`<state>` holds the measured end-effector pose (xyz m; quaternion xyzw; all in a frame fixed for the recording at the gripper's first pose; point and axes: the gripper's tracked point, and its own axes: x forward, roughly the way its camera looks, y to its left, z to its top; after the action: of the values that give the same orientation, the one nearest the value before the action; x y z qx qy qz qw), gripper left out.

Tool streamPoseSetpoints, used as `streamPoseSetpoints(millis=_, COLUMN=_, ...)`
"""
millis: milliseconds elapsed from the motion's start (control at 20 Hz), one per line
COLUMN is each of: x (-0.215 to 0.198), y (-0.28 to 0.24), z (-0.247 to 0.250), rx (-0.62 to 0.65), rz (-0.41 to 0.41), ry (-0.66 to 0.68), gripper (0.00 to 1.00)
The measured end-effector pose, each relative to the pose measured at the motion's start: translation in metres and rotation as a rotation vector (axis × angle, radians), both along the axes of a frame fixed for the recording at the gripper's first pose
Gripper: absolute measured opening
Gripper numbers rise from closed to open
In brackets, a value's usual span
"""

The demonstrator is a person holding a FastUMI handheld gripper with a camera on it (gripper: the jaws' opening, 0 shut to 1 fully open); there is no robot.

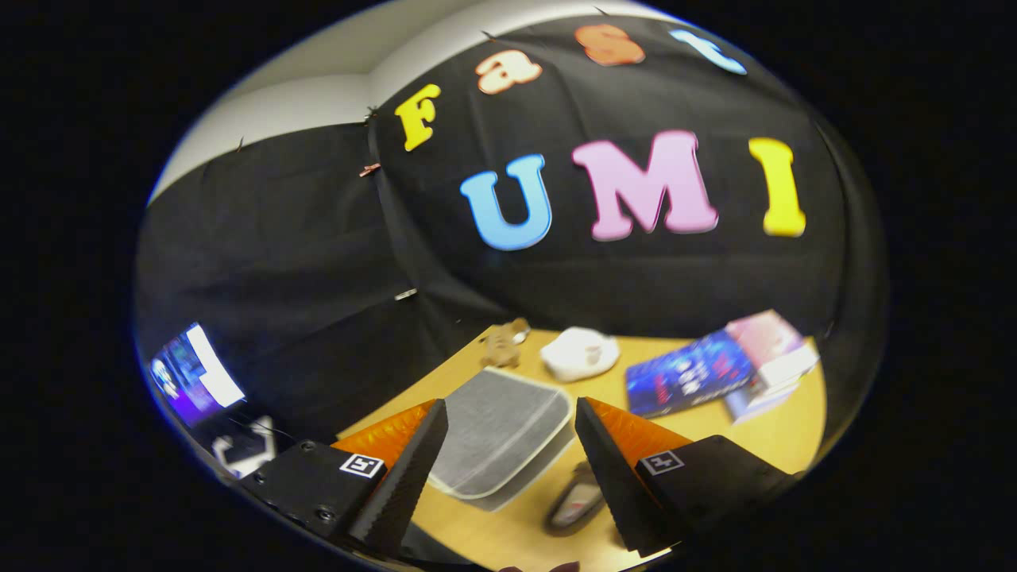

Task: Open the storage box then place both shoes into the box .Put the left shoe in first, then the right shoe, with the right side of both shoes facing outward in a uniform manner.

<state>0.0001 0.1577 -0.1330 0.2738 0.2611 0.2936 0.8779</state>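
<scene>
The gripper (508, 445) was held above the wooden table (786, 437), tilted, w/ its two black fingers (409, 477) spread wide apart & nothing gripped between them. Just beside the right finger, low on the table, one shoe (574, 502) was seen, partly hidden, blurred. Between the fingers & just ahead, the storage box (500, 437) was seen w/ its grey translucent lid shut. Beyond the box, a small brown plush toy (502, 343) & a white item (580, 353) were set near the table's far edge; the item's type couldn't be told. To the right, well apart from the box, a blue book (687, 373) & a pink-white box (771, 345) were stacked
</scene>
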Motion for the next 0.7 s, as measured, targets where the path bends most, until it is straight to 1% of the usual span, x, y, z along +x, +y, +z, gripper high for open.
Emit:
streamPoseSetpoints(millis=100, x=-0.006, y=0.018, z=-0.033, rx=0.164, rz=0.045, ry=0.219, gripper=0.98)
streamPoseSetpoints(millis=200, x=-0.003, y=0.028, z=-0.063, rx=0.293, rz=0.063, ry=0.368, gripper=0.97)
streamPoseSetpoints(millis=250, x=0.001, y=0.031, z=-0.08, rx=0.336, rz=0.07, ry=0.419, gripper=0.97)
streamPoseSetpoints(millis=450, x=0.008, y=0.05, z=-0.131, rx=0.462, rz=0.108, ry=0.585, gripper=0.97)
streamPoseSetpoints(millis=600, x=0.009, y=0.071, z=-0.152, rx=0.512, rz=0.15, ry=0.659, gripper=0.97)
streamPoseSetpoints(millis=700, x=0.013, y=0.084, z=-0.156, rx=0.558, rz=0.174, ry=0.695, gripper=0.97)
